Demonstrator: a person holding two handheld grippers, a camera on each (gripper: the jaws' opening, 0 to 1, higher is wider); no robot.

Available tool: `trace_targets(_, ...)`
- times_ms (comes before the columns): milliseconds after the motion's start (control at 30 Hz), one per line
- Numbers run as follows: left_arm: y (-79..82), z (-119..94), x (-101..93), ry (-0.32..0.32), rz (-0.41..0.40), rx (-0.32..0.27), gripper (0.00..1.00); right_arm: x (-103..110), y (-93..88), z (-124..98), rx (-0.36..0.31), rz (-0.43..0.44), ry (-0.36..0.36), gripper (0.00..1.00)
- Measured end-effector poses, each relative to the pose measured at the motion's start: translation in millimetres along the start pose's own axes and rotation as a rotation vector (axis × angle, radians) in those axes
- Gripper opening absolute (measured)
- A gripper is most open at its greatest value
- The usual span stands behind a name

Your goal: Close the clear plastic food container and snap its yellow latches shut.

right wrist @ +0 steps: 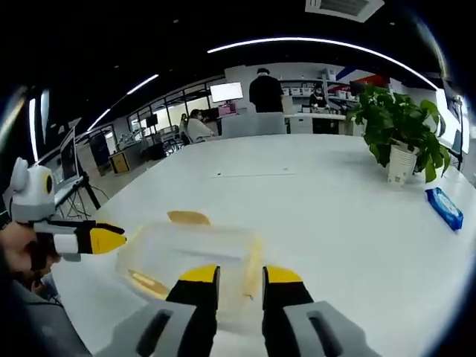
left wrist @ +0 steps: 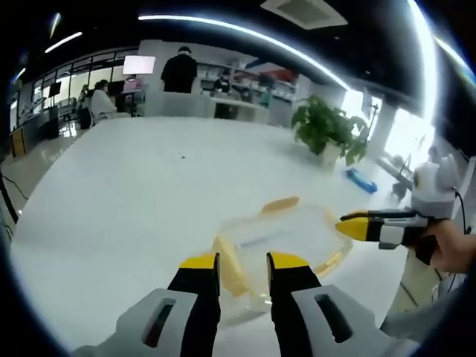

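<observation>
container (left wrist: 286, 245): clear, glossy plastic
latches (left wrist: 281, 203): opaque yellow plastic
bench (right wrist: 312, 193): smooth white top, faint sheen

Large white tabletop (right wrist: 312, 201), glossy, w/ ceiling light strips reflected on it. Near its front edge sits the clear plastic food container (right wrist: 190, 256), lid on, w/ yellow latches (left wrist: 281, 204) at its sides. Towards the far right corner stands a potted plant (right wrist: 398, 130) in a white pot; just beside it, closer in, lies a flat blue pack (right wrist: 445, 207). Rest of surface bare.
</observation>
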State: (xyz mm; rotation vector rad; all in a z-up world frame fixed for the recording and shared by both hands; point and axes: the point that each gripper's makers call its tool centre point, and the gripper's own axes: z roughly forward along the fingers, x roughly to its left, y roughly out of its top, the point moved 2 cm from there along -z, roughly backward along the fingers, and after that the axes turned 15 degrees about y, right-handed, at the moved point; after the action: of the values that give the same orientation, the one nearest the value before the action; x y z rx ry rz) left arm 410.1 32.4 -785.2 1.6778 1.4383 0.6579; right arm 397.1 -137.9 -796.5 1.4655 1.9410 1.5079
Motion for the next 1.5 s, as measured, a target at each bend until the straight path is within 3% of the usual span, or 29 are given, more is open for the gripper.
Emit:
trace_targets(200, -10.2, 3, 2.5, -0.008, -0.015, 0.049, 0.23, -4, -2.2, 1, 0.022, 0.015, 0.004, 0.22)
trace_targets(833, -14.9, 14, 0.9, -0.045, -0.142, 0.116, 0.30, -9, -2.0, 9, 0.034, 0.131, 0.058, 0.27)
trace_targets(1233, -15.8, 15, 0.2, -0.056, -0.141, 0.125, 0.30, -8, -3.3, 13, 0.089, 0.177, 0.084, 0.30)
trace_targets(1500, -16.6, 16, -1.6, -0.085, -0.145, 0.165, 0.25, -7, -4.1, 14, 0.104, 0.186, 0.100, 0.29)
